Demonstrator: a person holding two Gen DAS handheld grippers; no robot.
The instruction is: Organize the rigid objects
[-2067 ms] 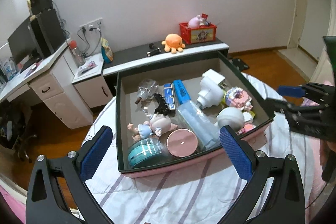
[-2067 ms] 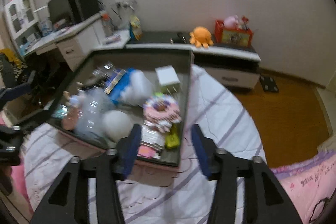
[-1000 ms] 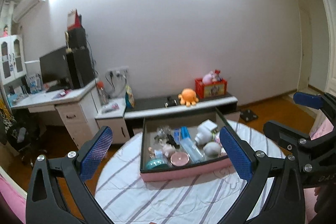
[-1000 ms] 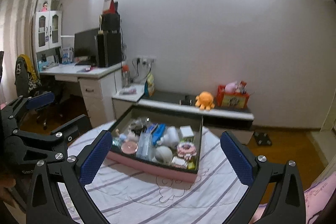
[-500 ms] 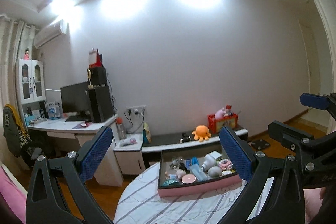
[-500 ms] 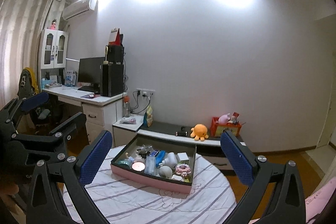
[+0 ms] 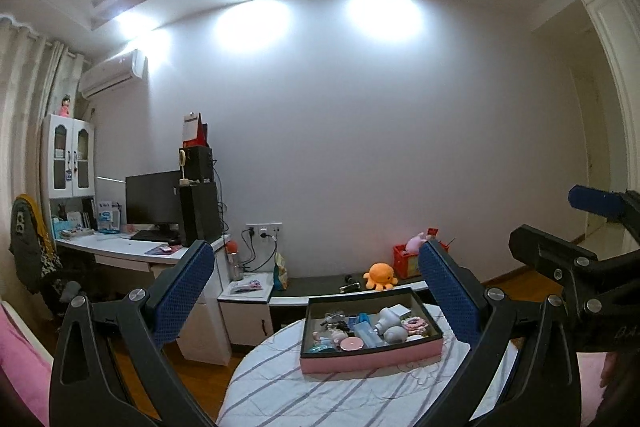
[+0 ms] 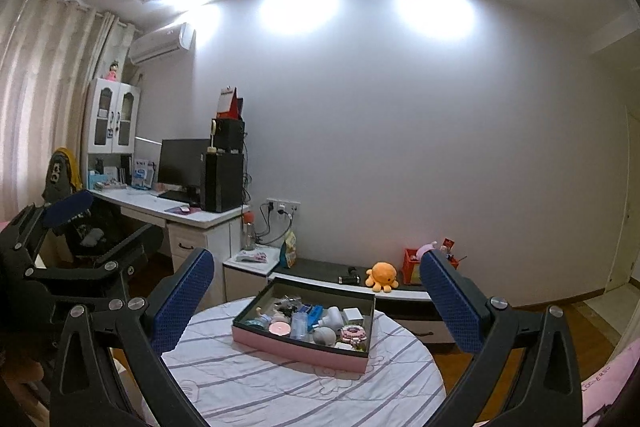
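A white-walled room is seen from both wrist views, lit by ceiling spots. A desk (image 8: 160, 205) with a monitor (image 8: 180, 163) is set along the left wall, a low bench (image 7: 320, 285) along the back wall, with an orange plush (image 7: 380, 275) and a red box (image 8: 412, 267) on it.

A round table (image 7: 280, 391) under a striped cloth is seen low in the frames. A pink tray (image 7: 370, 353) is placed on it, well apart from both grippers and below them. The tray is filled with small rigid items: a clear bottle (image 7: 366, 333), a white ball (image 7: 395, 334), a pink round lid (image 7: 352, 343), a teal tin (image 7: 318, 349), a white plug (image 8: 352, 315), a pink donut toy (image 8: 352, 333). Smaller items are too small to be told apart.

The left gripper (image 7: 316, 291) is held with fingers spread wide, nothing between them; the tray is framed in the gap, toward the right finger (image 7: 448, 297). The right gripper (image 8: 316, 297) is likewise held wide and empty; the tray is seen centred between its fingers, lower down. Each gripper is visible at the edge of the other's view, the two kept well apart
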